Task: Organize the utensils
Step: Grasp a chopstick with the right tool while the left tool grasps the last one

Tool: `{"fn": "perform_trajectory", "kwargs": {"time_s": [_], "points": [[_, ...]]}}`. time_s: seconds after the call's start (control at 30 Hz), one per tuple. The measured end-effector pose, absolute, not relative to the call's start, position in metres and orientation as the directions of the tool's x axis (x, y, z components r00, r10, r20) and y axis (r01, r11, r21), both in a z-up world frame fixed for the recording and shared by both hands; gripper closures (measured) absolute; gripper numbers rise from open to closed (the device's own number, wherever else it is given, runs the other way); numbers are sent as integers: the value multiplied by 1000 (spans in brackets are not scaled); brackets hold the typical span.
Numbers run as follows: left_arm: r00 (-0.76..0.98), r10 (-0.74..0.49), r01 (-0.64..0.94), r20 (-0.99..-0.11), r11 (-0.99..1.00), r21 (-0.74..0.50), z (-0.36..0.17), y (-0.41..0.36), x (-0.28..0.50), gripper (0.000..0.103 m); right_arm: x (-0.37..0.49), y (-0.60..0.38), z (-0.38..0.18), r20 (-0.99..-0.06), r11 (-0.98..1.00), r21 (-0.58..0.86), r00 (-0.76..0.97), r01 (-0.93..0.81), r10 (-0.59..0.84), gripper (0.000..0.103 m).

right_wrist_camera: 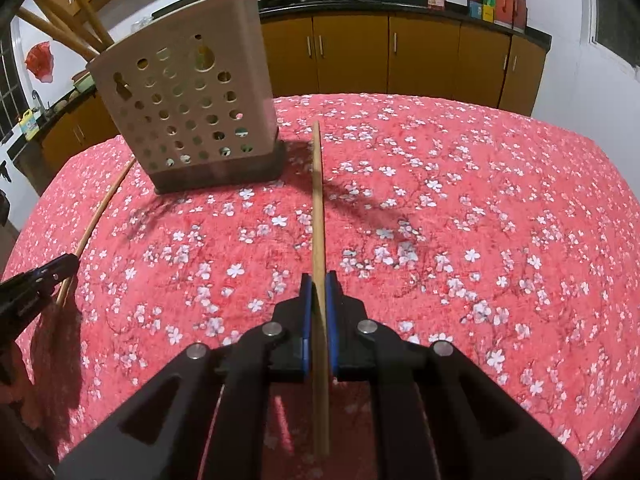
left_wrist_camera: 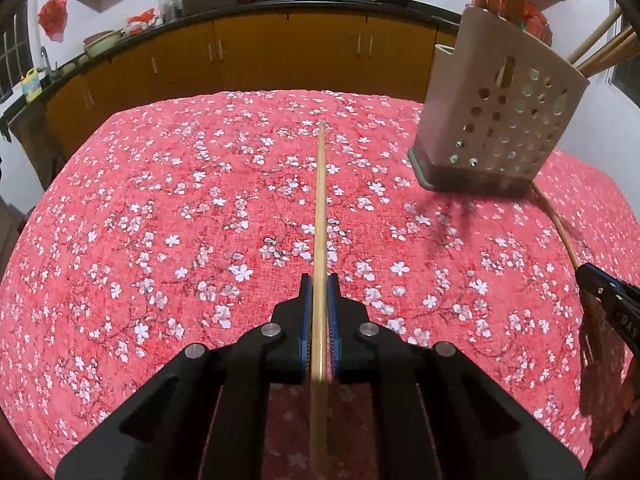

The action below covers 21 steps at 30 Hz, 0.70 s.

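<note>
Chopsticks are what you hold: your left claw (left_wrist_camera: 319, 292) is clamped on one chopstick (left_wrist_camera: 320, 208), a slim, straight, pale wooden stick running forward over the desk (left_wrist_camera: 160, 200) with its pink blossom cloth. Your right claw (right_wrist_camera: 319, 292) is clamped on a second chopstick (right_wrist_camera: 317, 208) of the same light wood, its far tip near the holder's dark base. That utensil holder (right_wrist_camera: 192, 120) is beige plastic, pierced with round holes, standing upright between your two claws, with wooden handles (right_wrist_camera: 68, 24) rising from its top.
</note>
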State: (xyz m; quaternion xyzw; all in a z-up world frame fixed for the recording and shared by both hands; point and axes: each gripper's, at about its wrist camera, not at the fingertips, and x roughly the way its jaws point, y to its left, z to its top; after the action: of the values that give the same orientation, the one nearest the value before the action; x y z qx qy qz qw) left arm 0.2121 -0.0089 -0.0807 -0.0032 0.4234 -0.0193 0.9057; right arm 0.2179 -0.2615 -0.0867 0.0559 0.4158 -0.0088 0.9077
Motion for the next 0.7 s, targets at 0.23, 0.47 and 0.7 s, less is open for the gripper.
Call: {"fn": "perform_trajectory", "kwargs": {"time_s": [0.23,0.47,0.7], "points": [[640,-49,30,-766,999,-39,-78,-7,208,93,217,-261,-87,-757,994,87,654,65,24,95],[641,-61,24,-765,998,-60,-78,3,207,93,217,-260,-88,-756,995,82,654,64,20,95],[641,-62,23,-765,998,-61,-77,2,207,93,217,-260,-88,-757,995,81,654,64,20,94]]}}
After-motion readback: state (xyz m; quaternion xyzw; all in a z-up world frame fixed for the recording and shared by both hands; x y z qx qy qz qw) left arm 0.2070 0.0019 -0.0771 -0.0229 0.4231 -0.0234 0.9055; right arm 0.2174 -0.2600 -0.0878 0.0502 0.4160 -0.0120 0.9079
